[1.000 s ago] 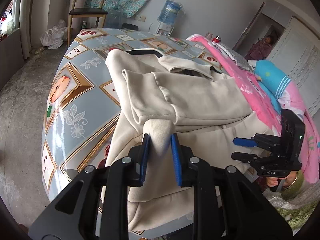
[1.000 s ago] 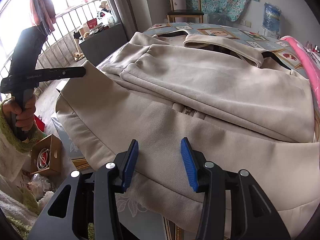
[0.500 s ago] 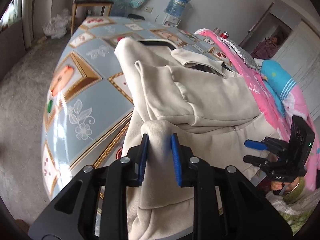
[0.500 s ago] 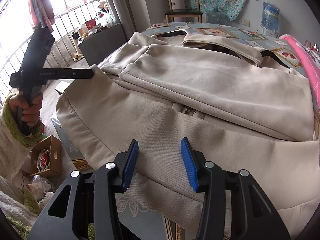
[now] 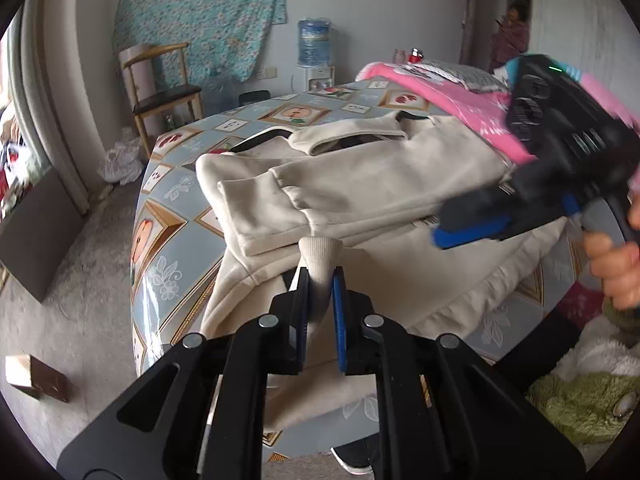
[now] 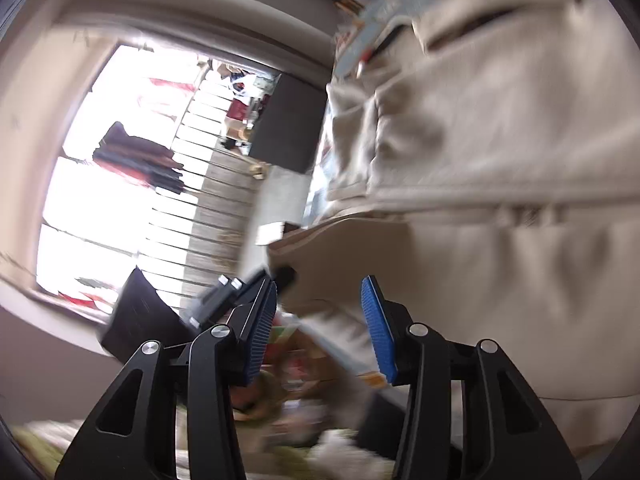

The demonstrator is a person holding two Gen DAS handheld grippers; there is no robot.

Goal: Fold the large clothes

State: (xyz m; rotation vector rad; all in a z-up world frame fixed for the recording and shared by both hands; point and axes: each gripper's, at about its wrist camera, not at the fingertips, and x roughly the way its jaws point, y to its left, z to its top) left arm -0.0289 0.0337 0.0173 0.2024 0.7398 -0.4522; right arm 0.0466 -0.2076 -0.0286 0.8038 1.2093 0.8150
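Two grippers: your left gripper (image 5: 320, 280) pinches the cream jacket's (image 5: 380, 184) cuff on the table (image 5: 168, 216); your right gripper (image 6: 320, 316) gapes empty beside it. Mid sleeve-fold, likely; next, lay it across
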